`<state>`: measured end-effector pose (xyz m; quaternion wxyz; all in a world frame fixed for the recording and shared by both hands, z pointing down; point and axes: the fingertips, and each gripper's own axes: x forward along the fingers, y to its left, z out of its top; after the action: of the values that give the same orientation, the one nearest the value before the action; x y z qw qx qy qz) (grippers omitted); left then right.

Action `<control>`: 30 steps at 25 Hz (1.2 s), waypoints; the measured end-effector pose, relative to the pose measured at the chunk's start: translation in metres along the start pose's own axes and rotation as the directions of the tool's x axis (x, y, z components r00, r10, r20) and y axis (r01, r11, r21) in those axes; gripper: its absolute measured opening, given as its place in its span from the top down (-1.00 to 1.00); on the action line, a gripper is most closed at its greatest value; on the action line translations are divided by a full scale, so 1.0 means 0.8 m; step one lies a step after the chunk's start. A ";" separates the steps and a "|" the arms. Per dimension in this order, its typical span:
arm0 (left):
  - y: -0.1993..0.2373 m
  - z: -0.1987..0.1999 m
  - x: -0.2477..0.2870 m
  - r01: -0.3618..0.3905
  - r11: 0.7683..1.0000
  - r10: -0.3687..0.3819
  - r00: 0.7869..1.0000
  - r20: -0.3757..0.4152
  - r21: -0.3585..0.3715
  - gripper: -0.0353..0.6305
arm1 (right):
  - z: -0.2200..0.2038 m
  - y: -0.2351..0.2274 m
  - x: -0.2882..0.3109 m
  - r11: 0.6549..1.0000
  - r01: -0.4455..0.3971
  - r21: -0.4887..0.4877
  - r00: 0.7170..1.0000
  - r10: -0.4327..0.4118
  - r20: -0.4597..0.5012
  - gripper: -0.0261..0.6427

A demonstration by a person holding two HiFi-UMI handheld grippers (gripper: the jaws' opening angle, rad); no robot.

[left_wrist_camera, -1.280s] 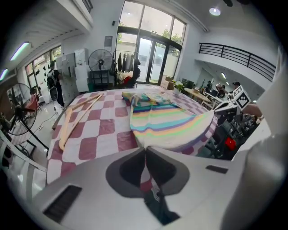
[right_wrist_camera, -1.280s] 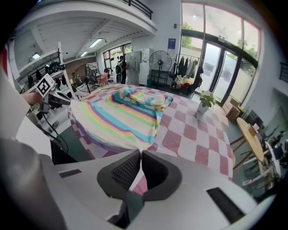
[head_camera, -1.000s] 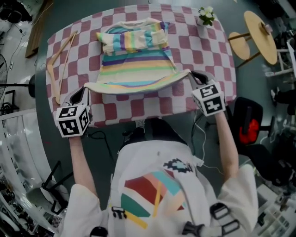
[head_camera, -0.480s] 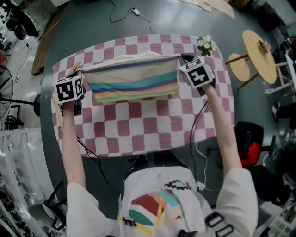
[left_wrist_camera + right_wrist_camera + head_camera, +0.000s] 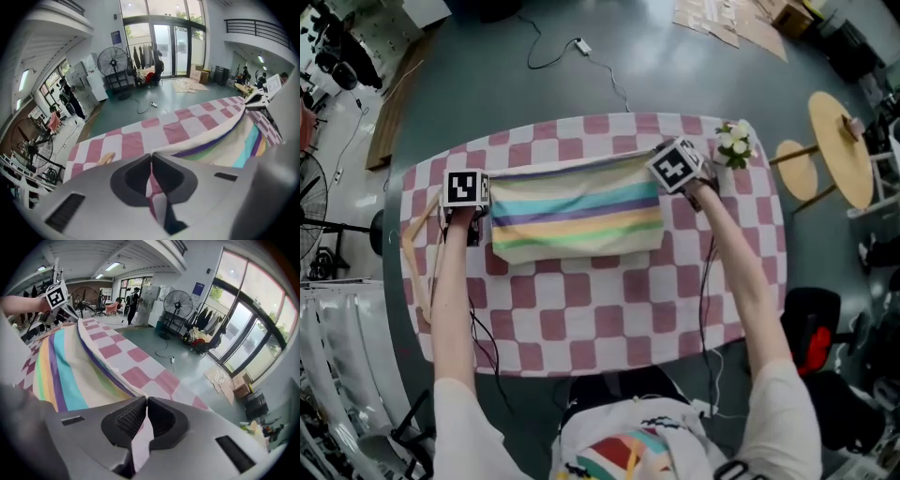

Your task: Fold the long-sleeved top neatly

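Observation:
The striped long-sleeved top (image 5: pixel 577 220) lies doubled over on the pink-and-white checked table (image 5: pixel 600 309), with its upper layer stretched between the two grippers along the far side. My left gripper (image 5: pixel 480 180) is shut on the top's far left corner; in the left gripper view its jaws (image 5: pixel 151 154) pinch the cream edge of the top (image 5: pixel 234 140). At the far right corner my right gripper (image 5: pixel 652 156) is shut on the same edge. The right gripper view shows its closed jaws (image 5: pixel 146 399) with the striped cloth (image 5: pixel 70 376) running off to the left.
A wooden hanger (image 5: pixel 422 248) lies along the table's left edge. A small pot of white flowers (image 5: pixel 734 145) stands at the far right corner, close to my right gripper. Round wooden side tables (image 5: pixel 839 145) stand on the floor to the right.
Both grippers carried the top's hem from the near table edge up and over to the far side, doubling the garment. The hem has now come down close to the table.

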<state>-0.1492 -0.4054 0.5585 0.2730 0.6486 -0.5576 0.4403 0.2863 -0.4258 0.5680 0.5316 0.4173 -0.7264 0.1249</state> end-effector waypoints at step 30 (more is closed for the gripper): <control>-0.228 -0.090 -0.295 0.339 0.934 -0.186 0.733 0.654 -0.114 0.35 | -0.048 0.196 -0.251 0.440 -0.466 0.767 0.759 -0.246 0.603 0.30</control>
<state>0.0094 -0.1891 0.4105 0.2008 0.7957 -0.5648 0.0867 0.2135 -0.2095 0.4487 -0.0612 0.5943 -0.7094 0.3738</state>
